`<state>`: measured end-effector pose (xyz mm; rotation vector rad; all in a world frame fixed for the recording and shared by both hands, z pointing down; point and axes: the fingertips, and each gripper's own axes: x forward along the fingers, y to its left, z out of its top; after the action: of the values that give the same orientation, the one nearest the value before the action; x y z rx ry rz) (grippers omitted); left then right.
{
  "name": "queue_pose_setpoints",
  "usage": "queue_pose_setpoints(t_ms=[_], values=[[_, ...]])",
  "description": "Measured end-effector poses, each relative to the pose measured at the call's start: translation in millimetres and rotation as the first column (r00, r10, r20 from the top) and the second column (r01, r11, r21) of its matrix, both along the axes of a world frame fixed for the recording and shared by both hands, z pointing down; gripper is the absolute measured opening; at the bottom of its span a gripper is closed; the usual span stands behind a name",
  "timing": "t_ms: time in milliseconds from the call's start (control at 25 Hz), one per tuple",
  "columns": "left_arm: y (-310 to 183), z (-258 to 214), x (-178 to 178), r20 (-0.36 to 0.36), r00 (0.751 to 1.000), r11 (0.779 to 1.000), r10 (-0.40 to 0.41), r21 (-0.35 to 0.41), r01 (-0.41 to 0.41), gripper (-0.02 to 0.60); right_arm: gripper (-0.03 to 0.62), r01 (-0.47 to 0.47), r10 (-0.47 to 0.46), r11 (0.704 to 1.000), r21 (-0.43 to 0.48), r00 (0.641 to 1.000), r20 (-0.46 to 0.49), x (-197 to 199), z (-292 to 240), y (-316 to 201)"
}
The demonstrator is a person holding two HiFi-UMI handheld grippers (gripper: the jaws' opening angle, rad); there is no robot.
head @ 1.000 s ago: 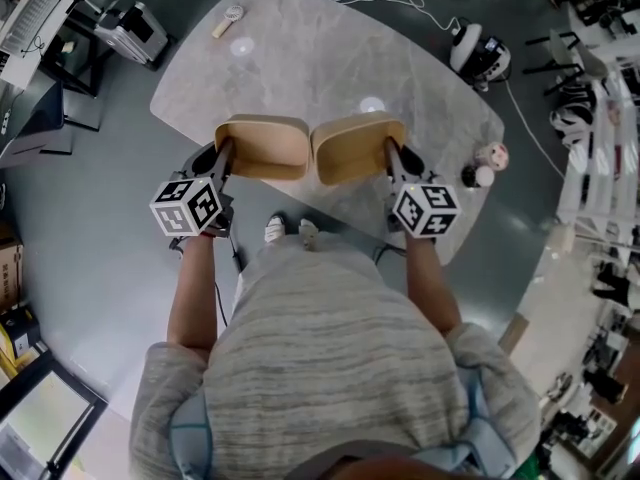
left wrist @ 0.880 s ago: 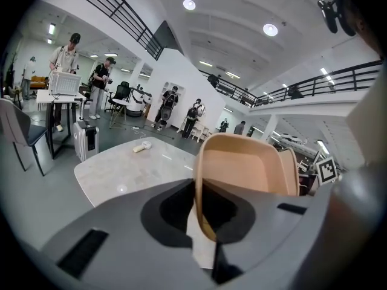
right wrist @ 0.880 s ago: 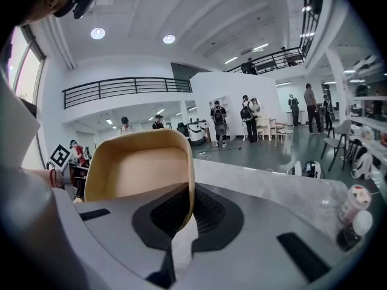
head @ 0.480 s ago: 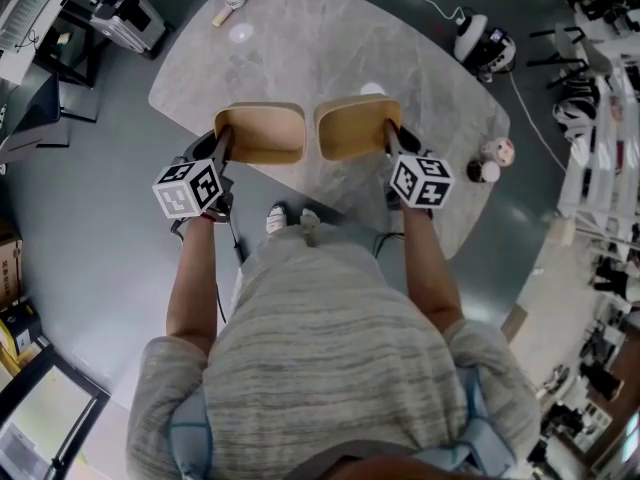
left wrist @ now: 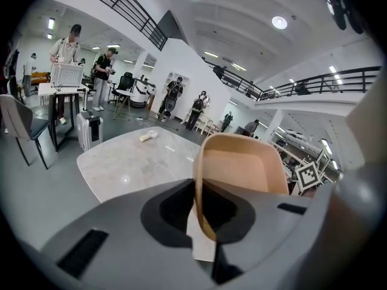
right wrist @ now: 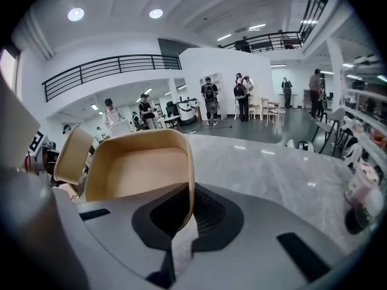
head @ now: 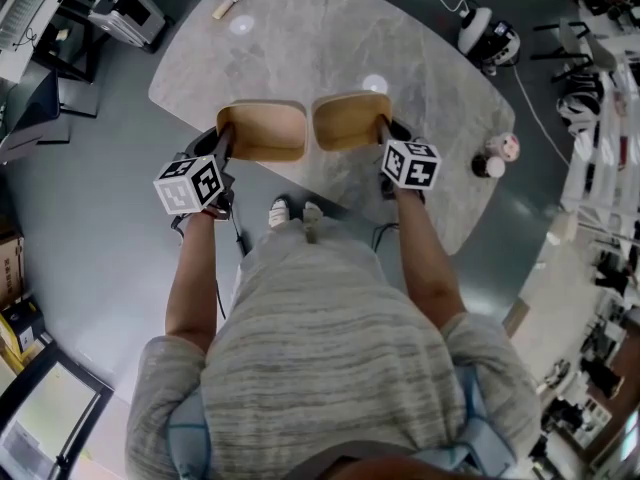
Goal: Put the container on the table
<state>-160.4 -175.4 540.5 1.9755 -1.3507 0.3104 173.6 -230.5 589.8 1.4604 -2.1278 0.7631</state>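
Left tongs [left wrist: 202, 219] clamp the left container [head: 262, 131], right tongs [right wrist: 181, 222] the right container [head: 350, 120], rims only; I fear either pivoting loose above the worktop [head: 300, 48].

Tan containers [head: 262, 133], grey marbled table [head: 300, 48]
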Motion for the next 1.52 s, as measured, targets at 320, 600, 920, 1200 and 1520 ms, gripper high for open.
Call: queue_pose_setpoints(t_ms=[320,600,920,1200,1520], values=[[3.3,-3.0,0.3,0.004,1.000,1.000,0.014,0.003,-0.014,0.025,0.006,-0.036,0.029,0.995,-0.094,0.997,-0.075,11.2,40.6,2.8],[5.8,-8.8,4.5,0.000,1.000,1.000,0.029,0.011,-0.029,0.025,0.006,-0.058,0.034,0.983,-0.175,0.990,-0.139,17.8,74.5,8.5],[5.2,-11.3,6.4,-0.001,0.999,0.999,0.033,0.015,-0.033,0.025,0.006,-0.072,0.025,0.969,-0.238,0.981,-0.193,23.1,101.0,12.5],[5.0,-10.2,6.7,0.001,0.999,0.999,0.033,0.012,-0.033,0.025,0.006,-0.077,0.014,0.957,-0.278,0.975,-0.223,26.5,117.0,12.9],[5.2,-9.7,7.5,0.003,1.000,0.999,0.030,0.011,-0.030,0.025,0.006,-0.067,-0.026,0.942,-0.329,0.963,-0.269,31.2,135.7,17.0]])
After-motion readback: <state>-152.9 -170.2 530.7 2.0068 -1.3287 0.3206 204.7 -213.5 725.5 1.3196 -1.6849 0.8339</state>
